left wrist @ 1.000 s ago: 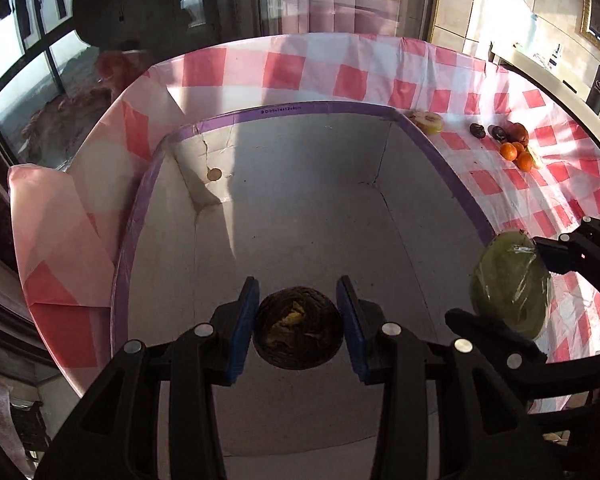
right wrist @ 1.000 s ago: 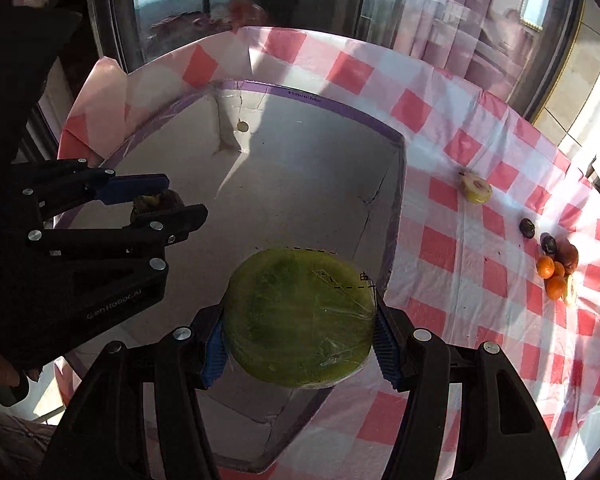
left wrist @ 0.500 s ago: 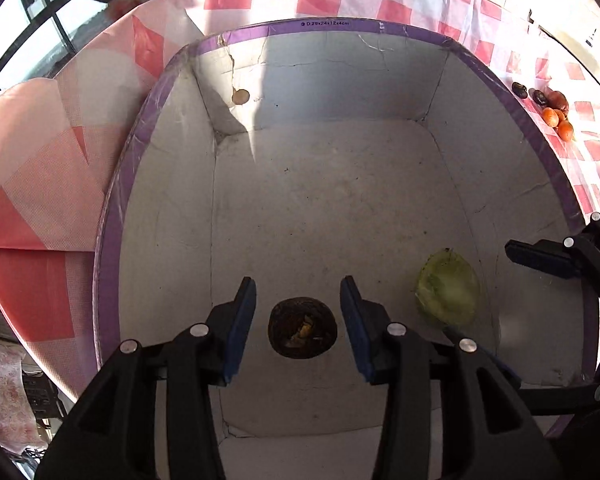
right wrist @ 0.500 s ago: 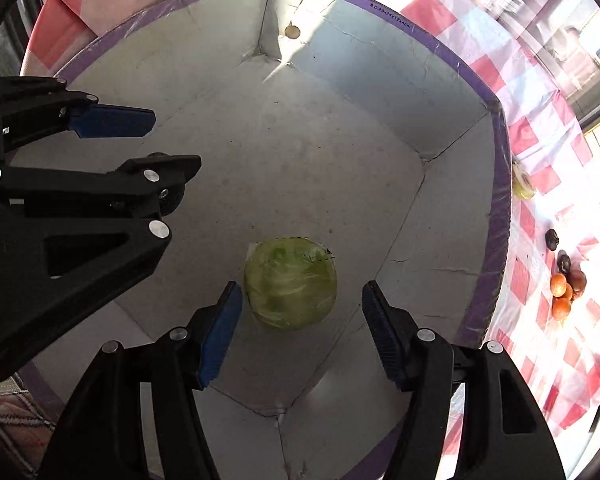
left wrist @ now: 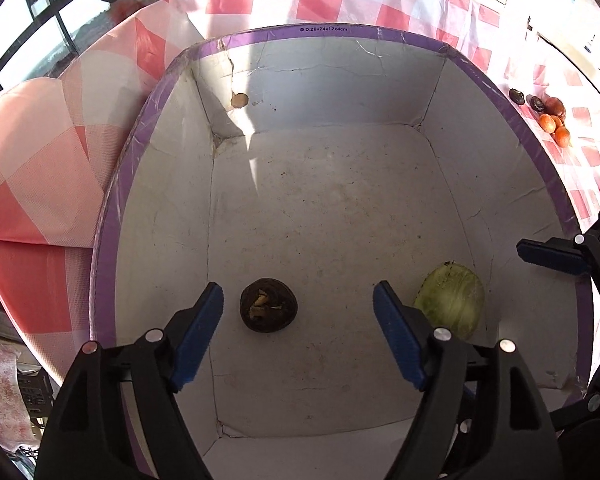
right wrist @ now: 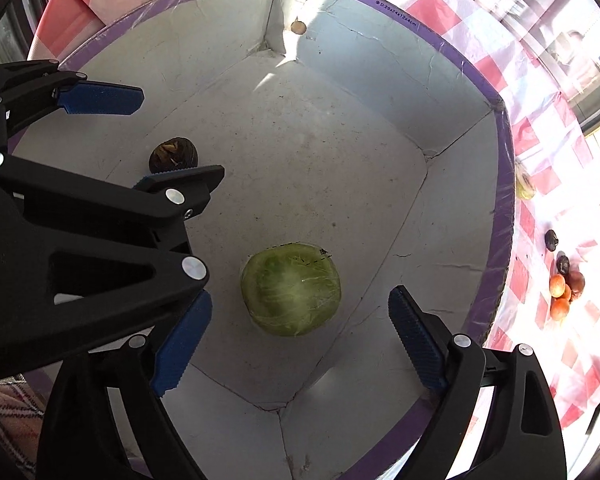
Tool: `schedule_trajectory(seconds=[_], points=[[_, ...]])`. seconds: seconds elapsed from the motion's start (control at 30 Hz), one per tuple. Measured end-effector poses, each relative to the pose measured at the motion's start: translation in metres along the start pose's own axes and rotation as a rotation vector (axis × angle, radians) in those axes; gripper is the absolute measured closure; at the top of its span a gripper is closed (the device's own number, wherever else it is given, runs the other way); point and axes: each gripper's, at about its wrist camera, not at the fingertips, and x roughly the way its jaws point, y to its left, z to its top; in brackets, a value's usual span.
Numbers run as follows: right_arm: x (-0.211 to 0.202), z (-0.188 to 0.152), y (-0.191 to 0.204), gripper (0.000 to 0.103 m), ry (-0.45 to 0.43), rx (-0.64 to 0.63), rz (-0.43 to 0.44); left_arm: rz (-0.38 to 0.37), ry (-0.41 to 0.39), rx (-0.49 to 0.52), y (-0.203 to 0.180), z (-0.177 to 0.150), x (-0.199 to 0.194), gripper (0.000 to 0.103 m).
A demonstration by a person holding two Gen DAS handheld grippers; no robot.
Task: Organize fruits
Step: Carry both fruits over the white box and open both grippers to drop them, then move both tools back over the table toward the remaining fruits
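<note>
Both fruits dropped into box (left wrist: 516, 128); jaws just opened, empty.

We see a box (left wrist: 332, 208) of matt white cardboard, scuffed and cracked, its rim bound in glossy purple tape. The checked tablecloth (left wrist: 60, 168) looks like thin, creased plastic sheet. At five o'clock in the box, the green fruit (right wrist: 291, 289) shines under clear film.

Red-and-white checked tablecloth (left wrist: 40, 184) in bright sunlight, dark-framed windows (left wrist: 36, 12) behind the table
</note>
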Motion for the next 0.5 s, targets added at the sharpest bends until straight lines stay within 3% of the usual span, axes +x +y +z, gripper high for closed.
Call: schedule_trajectory(seconds=[0.07,0.13,0.23,0.3,0.43,0.5], points=[[-0.022,0.0,-0.004,0.016,-0.007,0.016,-0.017,-0.036,-0.011,0.008,0.0,0.001,-0.013,0.025],[-0.055,-0.002,-0.014,0.015,-0.056,0.054,-0.015,-0.044,-0.085,0.043,-0.004,0.001,-0.04,0.024],[-0.112,-0.017,-0.03,0.015,-0.189,0.037,-0.087,-0.082,-0.204,0.059,-0.004,0.0,-0.085,0.004],[-0.139,-0.035,-0.043,0.015,-0.263,0.038,-0.18,-0.084,-0.269,0.063,-0.004,-0.003,-0.108,0.002],[-0.164,-0.079,-0.078,0.015,-0.35,0.184,-0.283,-0.076,-0.368,0.127,-0.012,-0.003,-0.134,0.002],[-0.161,-0.105,-0.101,0.014,-0.427,0.318,-0.255,-0.06,-0.434,0.153,-0.015,-0.006,-0.133,0.002]])
